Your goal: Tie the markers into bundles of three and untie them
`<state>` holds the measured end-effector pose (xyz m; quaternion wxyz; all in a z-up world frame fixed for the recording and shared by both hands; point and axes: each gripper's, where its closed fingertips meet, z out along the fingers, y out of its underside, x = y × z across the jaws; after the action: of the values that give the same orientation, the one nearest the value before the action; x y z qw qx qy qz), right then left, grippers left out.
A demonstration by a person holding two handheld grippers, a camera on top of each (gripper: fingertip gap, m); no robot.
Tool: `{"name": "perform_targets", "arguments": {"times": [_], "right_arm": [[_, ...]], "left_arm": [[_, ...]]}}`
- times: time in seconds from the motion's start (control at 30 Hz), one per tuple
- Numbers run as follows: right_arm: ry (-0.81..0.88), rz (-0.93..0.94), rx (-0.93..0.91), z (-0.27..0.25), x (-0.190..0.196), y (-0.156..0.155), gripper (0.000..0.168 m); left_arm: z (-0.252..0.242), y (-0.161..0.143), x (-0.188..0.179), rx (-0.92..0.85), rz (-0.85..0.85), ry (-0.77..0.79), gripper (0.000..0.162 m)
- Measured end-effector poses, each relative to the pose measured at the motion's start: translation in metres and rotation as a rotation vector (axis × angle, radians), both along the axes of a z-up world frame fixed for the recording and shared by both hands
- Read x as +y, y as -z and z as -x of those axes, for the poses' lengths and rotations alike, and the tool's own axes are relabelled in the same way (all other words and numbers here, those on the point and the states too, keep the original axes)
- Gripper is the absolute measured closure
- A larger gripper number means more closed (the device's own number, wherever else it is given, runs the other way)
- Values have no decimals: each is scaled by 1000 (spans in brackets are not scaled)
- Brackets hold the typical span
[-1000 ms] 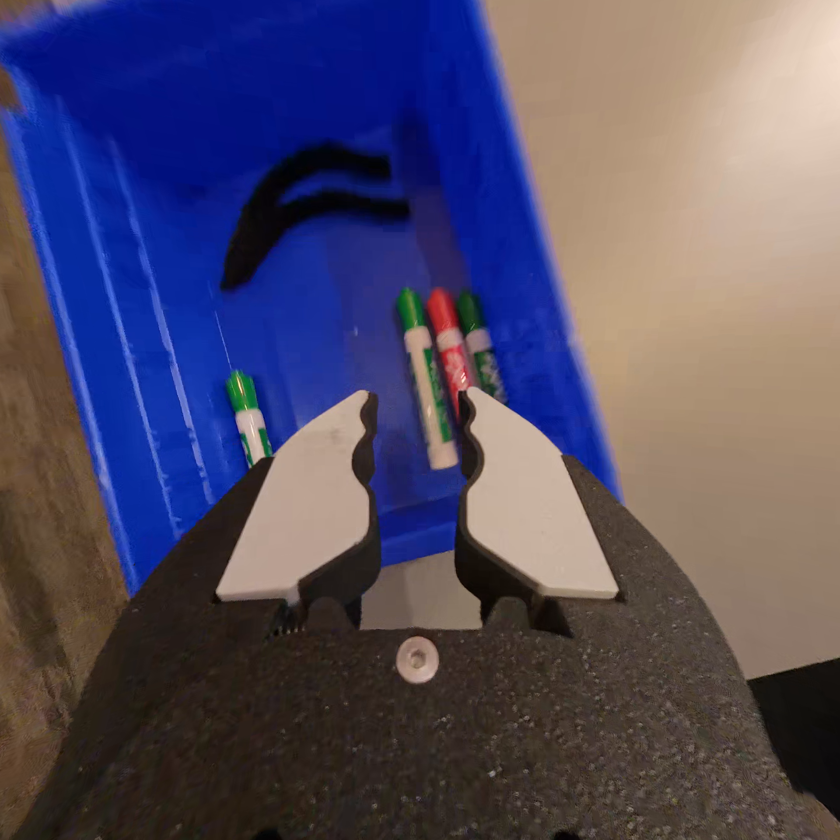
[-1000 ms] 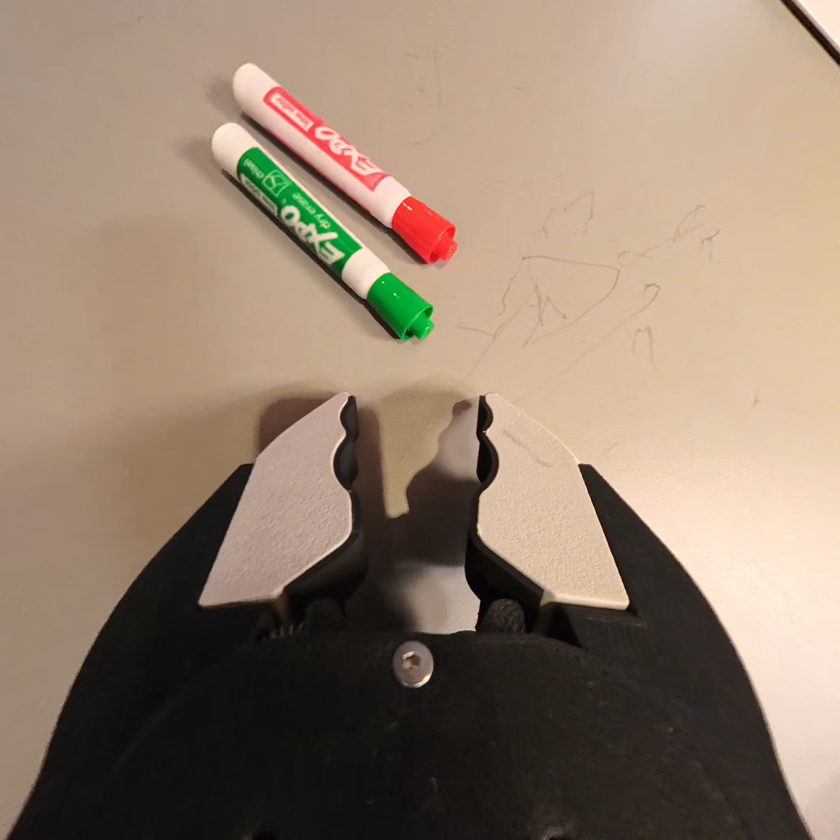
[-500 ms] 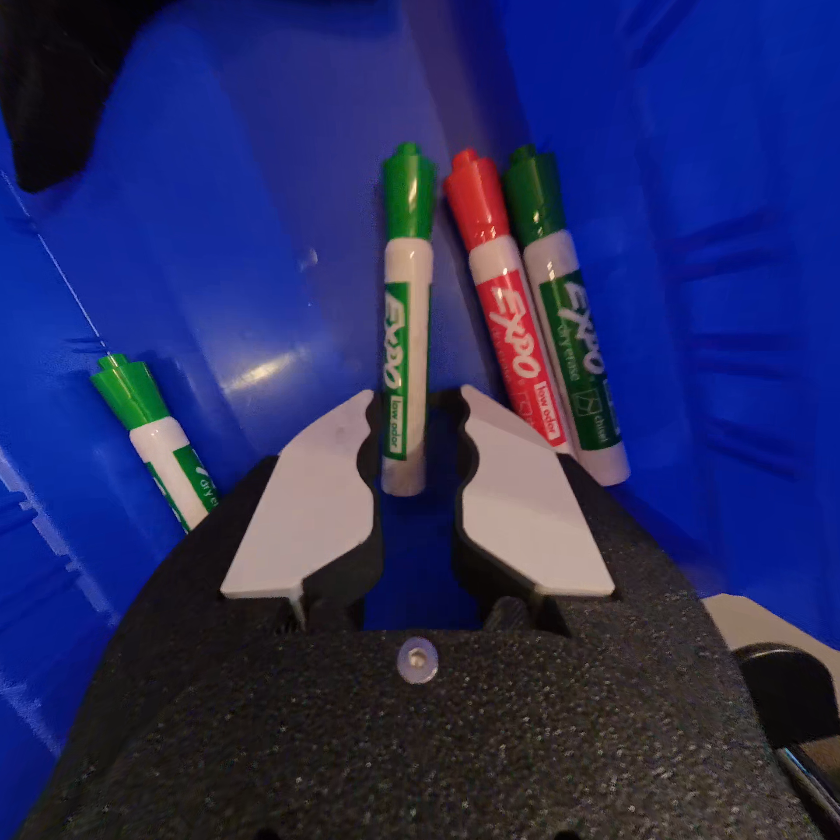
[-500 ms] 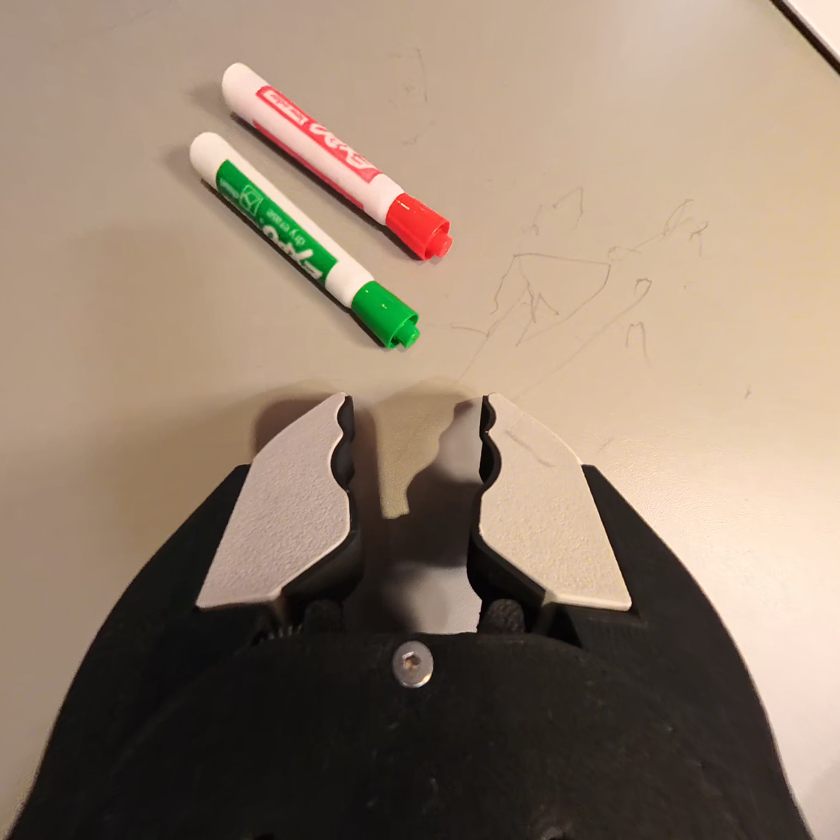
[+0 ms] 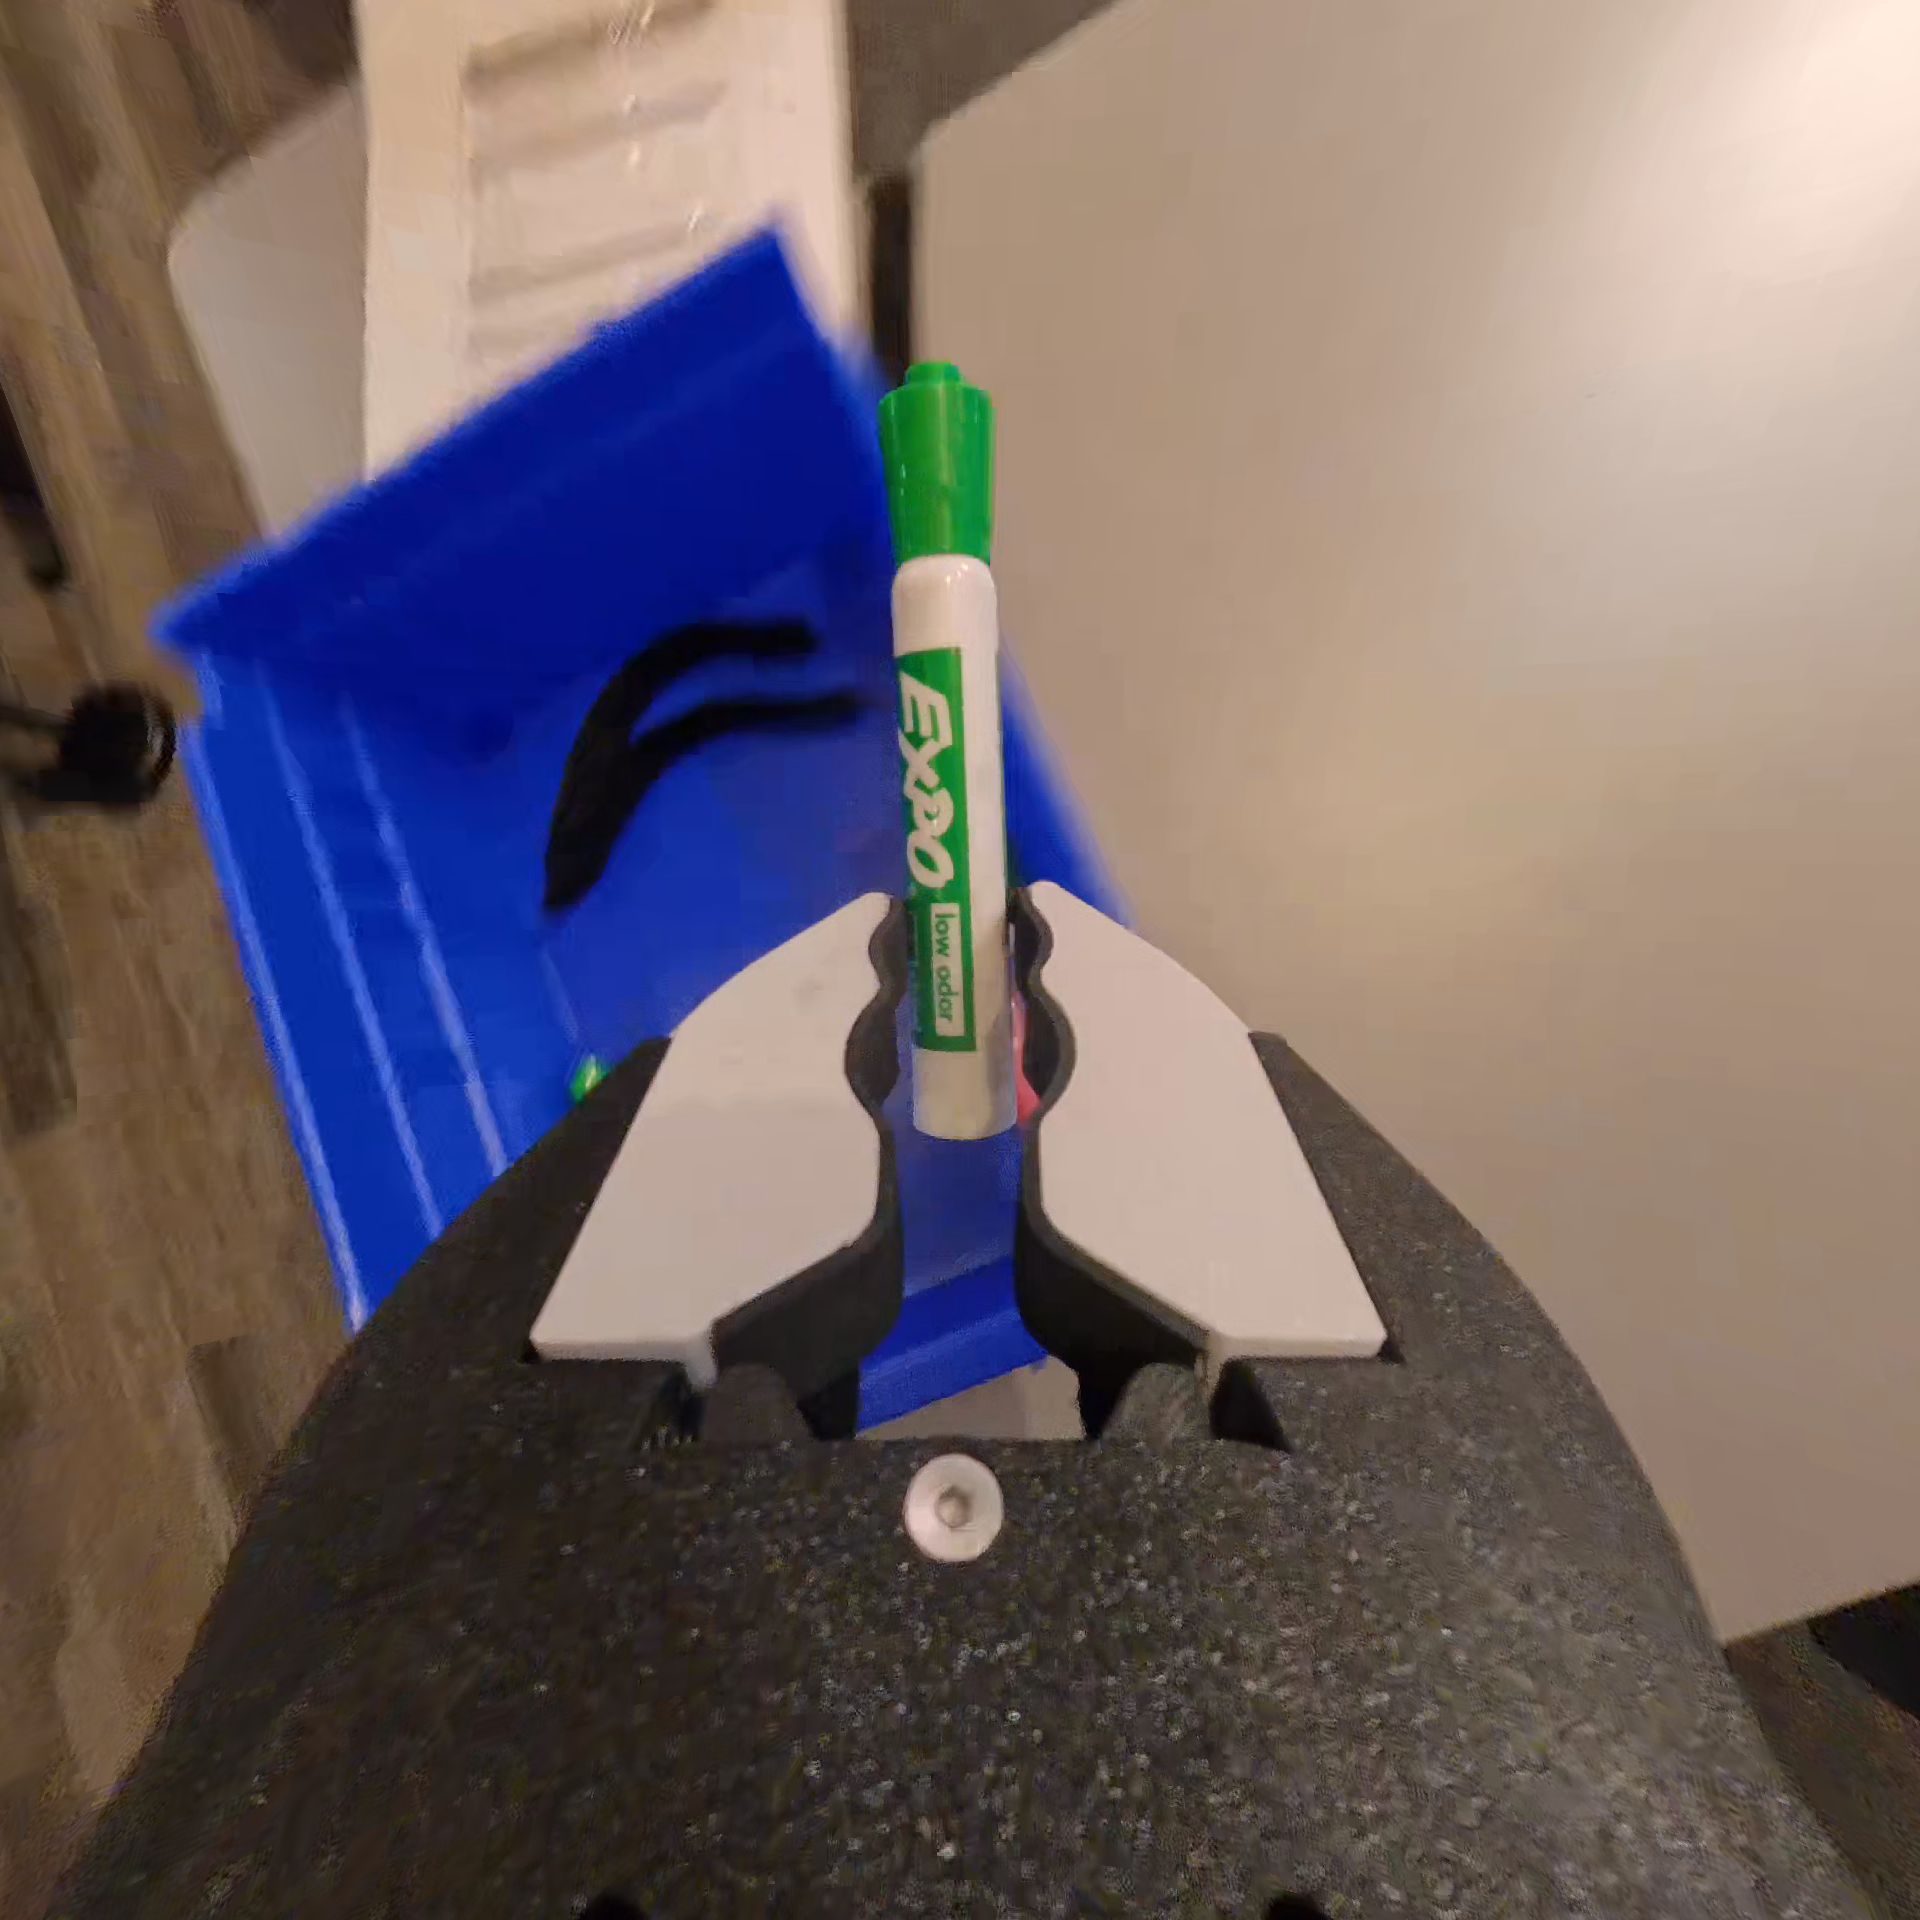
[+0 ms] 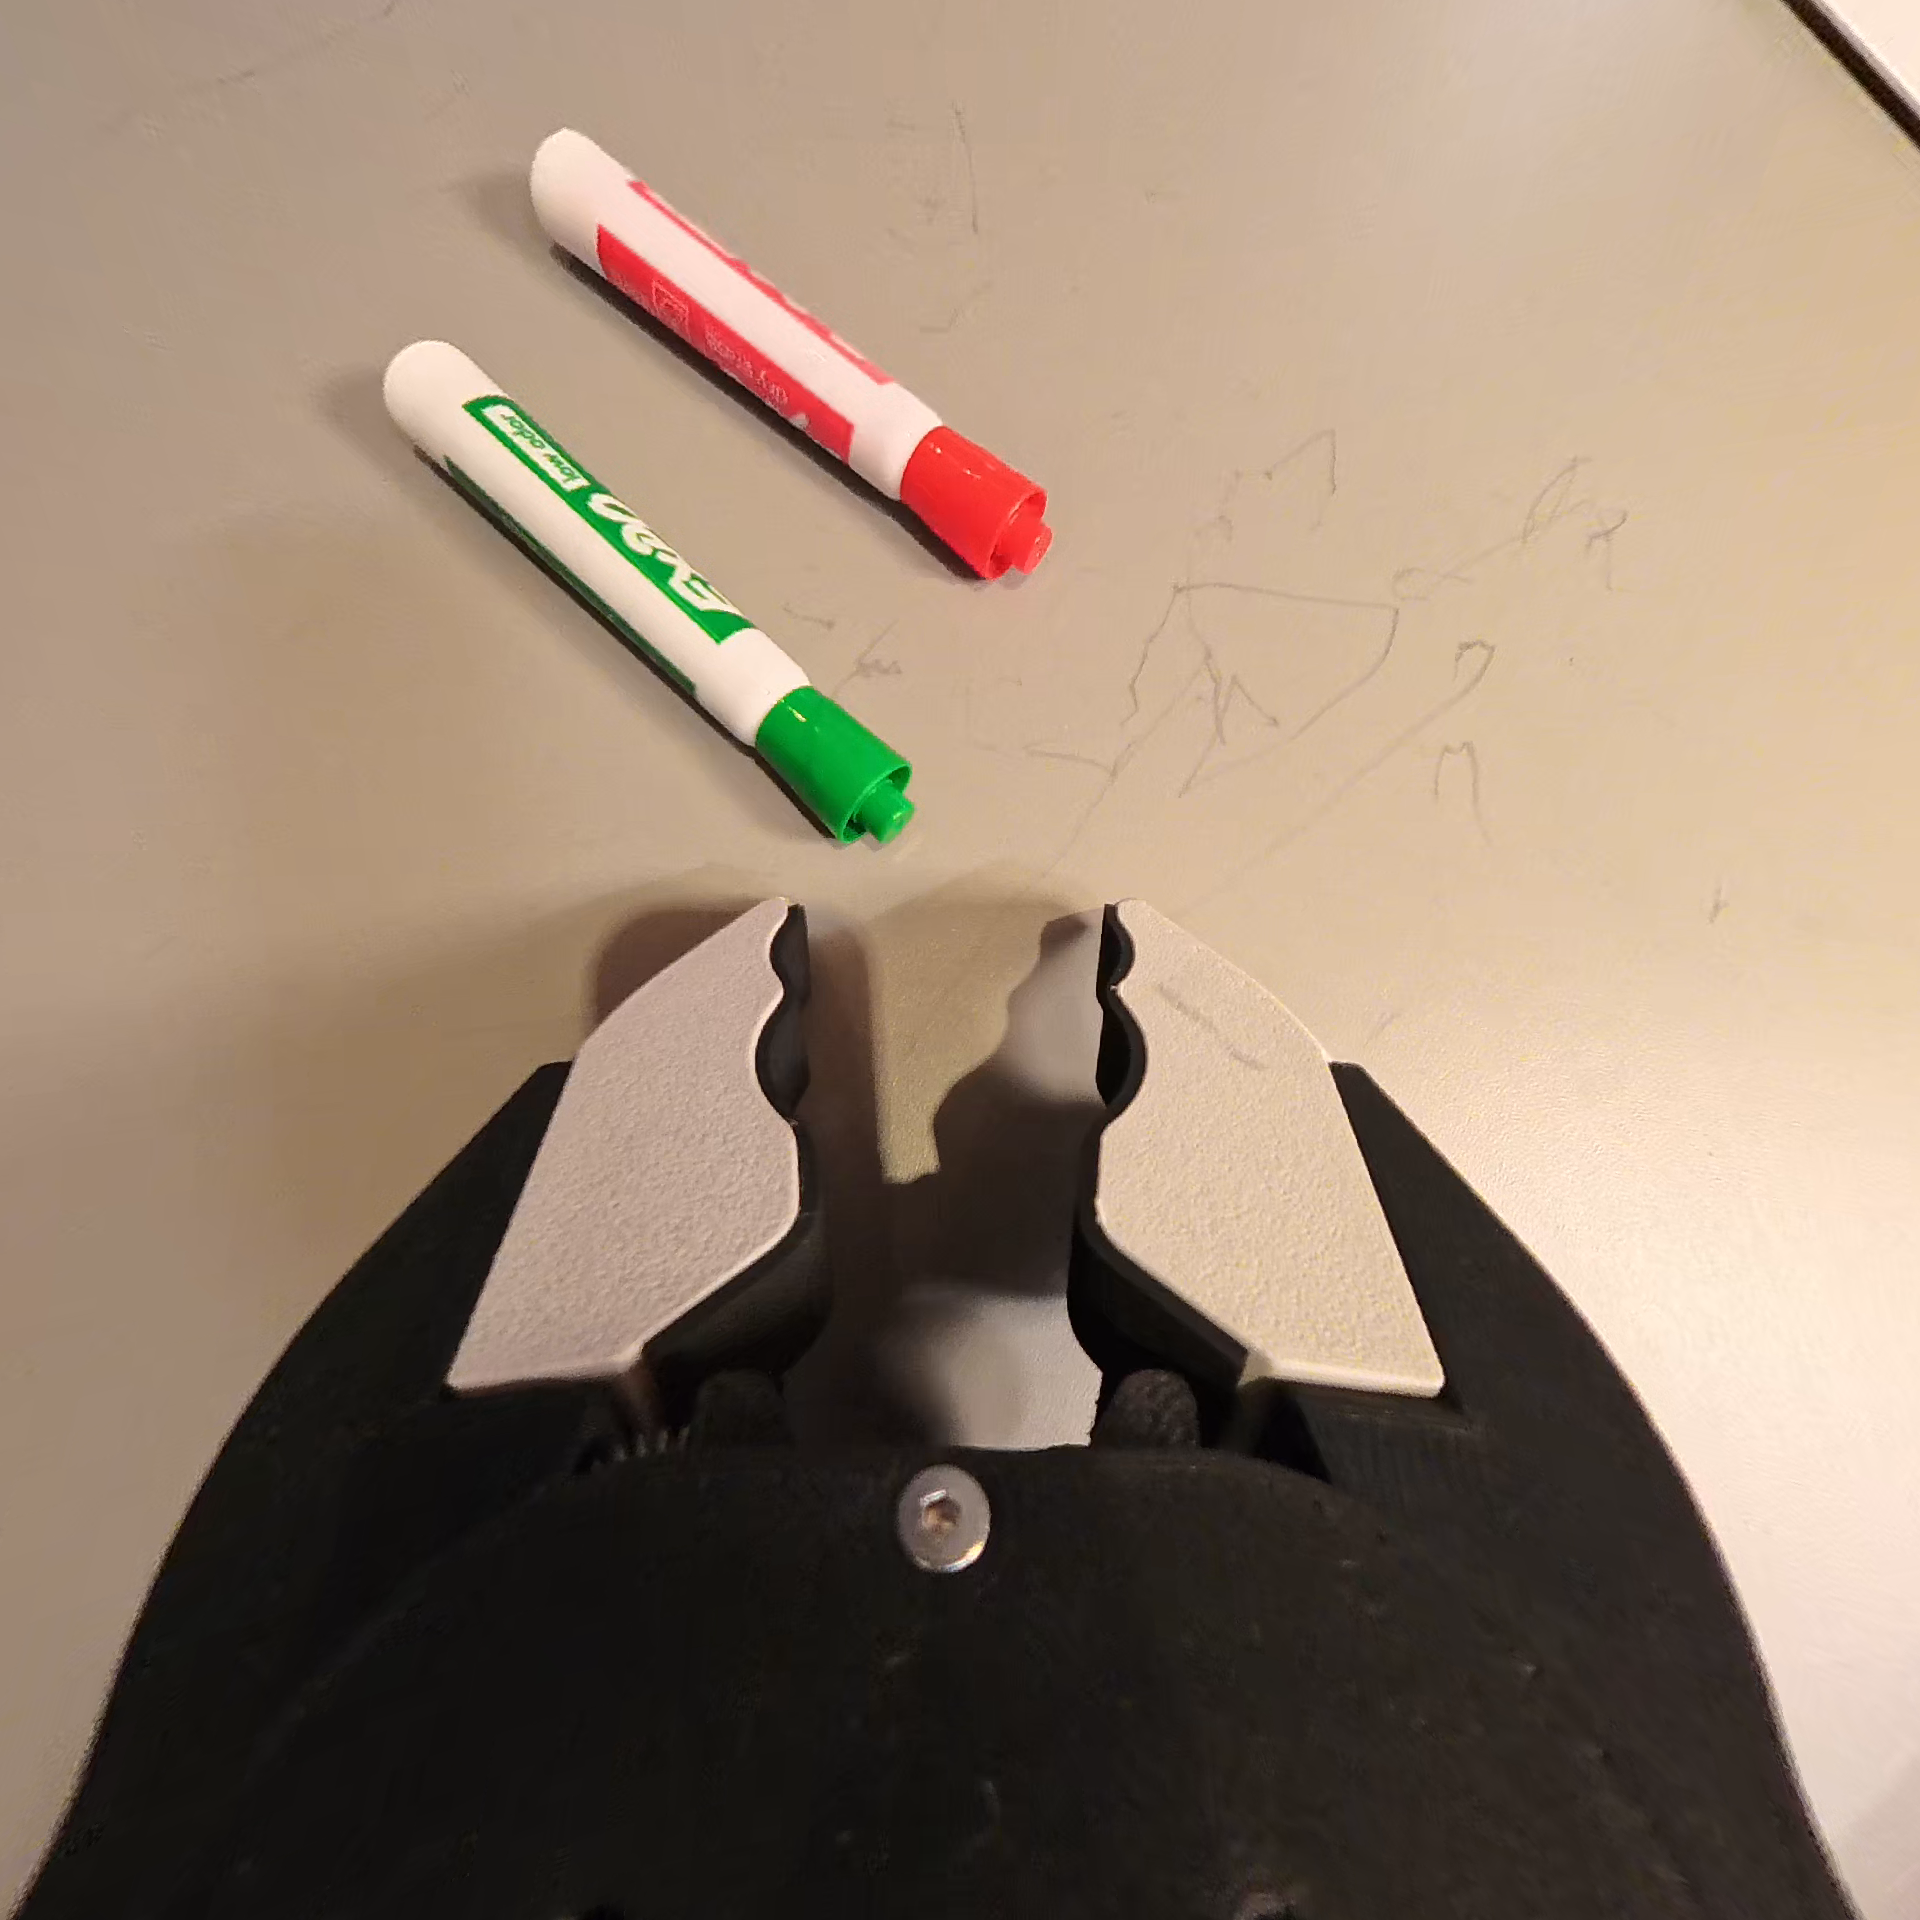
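Note:
My left gripper (image 5: 956, 914) is shut on the tail end of a green marker (image 5: 945, 665). It holds the marker lifted above the blue bin (image 5: 436, 831), cap pointing away. A black tie (image 5: 644, 748) lies in the bin. A sliver of another green marker (image 5: 587, 1081) and of a red one (image 5: 1023, 1101) show behind the fingers. In the right wrist view a green marker (image 6: 623, 582) and a red marker (image 6: 769, 343) lie side by side on the table, caps toward me. My right gripper (image 6: 951, 920) is open and empty, just short of the green cap.
The blue bin stands at the left edge of the beige table (image 5: 1455, 727), beside wood flooring (image 5: 94, 1143). A white object (image 5: 623, 187) lies beyond the bin. Pen scribbles (image 6: 1299, 675) mark the table right of the two markers. Spacing between my two grippers at the tips: around 50 cm. The black tie (image 5: 644, 748) is closer to my left gripper, around 20 cm from its tips; the right tips are 60 cm off.
My left gripper went down into the bin, shut on a green marker and lifted it out above the bin. The right gripper crept slightly closer to the two markers on the table.

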<state>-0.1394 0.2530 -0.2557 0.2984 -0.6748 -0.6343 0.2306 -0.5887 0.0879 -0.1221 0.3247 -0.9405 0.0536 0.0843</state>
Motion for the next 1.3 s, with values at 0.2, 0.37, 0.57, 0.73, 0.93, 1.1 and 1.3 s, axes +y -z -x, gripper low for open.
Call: {"name": "perform_targets", "arguments": {"times": [0.2,0.37,0.57,0.73,0.93,1.1,1.3], "right_arm": [[-4,-12,4,0,0,0,115],[-10,-29,8,0,-1,-1,116],[-30,-49,12,-3,-3,-2,116],[-53,-45,12,-3,-6,-1,116],[-55,-50,13,-3,-7,-2,116],[-49,-85,19,0,-6,-3,110],[-57,-120,50,17,-11,-8,104]], "left_arm": [[-179,-23,61,-104,17,436,142],[-303,29,88,-198,178,703,142],[-351,87,112,-98,288,789,144],[-359,101,118,-67,311,791,144],[-356,103,121,-68,316,784,130],[-348,99,142,-122,310,810,117],[-334,115,144,-309,449,841,121]]}}
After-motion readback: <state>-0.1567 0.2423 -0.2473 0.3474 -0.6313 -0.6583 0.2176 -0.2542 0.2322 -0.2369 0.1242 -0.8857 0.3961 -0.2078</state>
